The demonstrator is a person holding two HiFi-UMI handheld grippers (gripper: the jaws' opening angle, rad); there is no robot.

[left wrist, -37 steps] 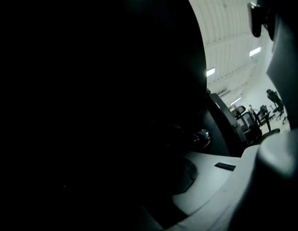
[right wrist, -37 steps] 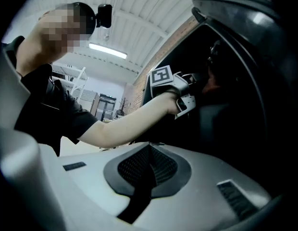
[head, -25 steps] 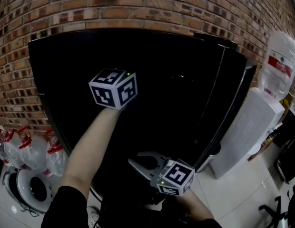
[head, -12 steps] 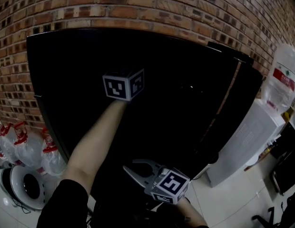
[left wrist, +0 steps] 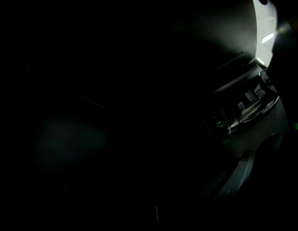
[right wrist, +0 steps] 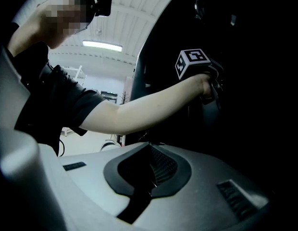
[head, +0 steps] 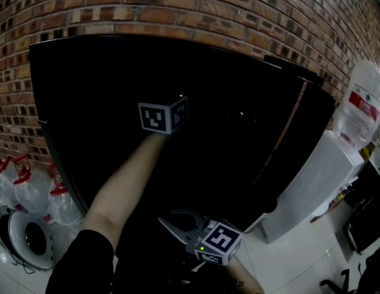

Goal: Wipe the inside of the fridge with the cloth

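Head view: fridge (head: 239, 133), tall and black, backed against a brick wall (head: 178, 11). Left forearm (head: 125, 176) stretched far into its dark front. Left gripper (head: 163, 116) at the end of it, marked by the cube (head: 154, 117) (jaws themselves lost in shadow beyond). Right gripper (head: 170, 219) held low and near, right of the dark sleeve (head: 79, 262), well apart from the left gripper and pointing toward the fridge. Right of the fridge, a white dispenser (head: 312, 182) topped with an upturned bottle (head: 361, 100). At near left, a cluster of clear jugs (head: 30, 188) with red tops.

Left gripper view: almost wholly black, with one pale strip of light (left wrist: 264, 28) at far right and a few grey edges below it. Jaws clenched, though not legible in the dark. Cloth not to be made out here or in either other view, so no telling whether pinched between them.

Right gripper view: grey jaws pressed together along a dark seam, ribbed black pads (right wrist: 161, 165) meeting, nothing between them. Beyond, the same forearm crossing from left to right, hand (right wrist: 209, 85) wrapped round the left gripper just under the cube, both set against the fridge's black. Bright ceiling light (right wrist: 102, 45) at far left, past the sleeve.
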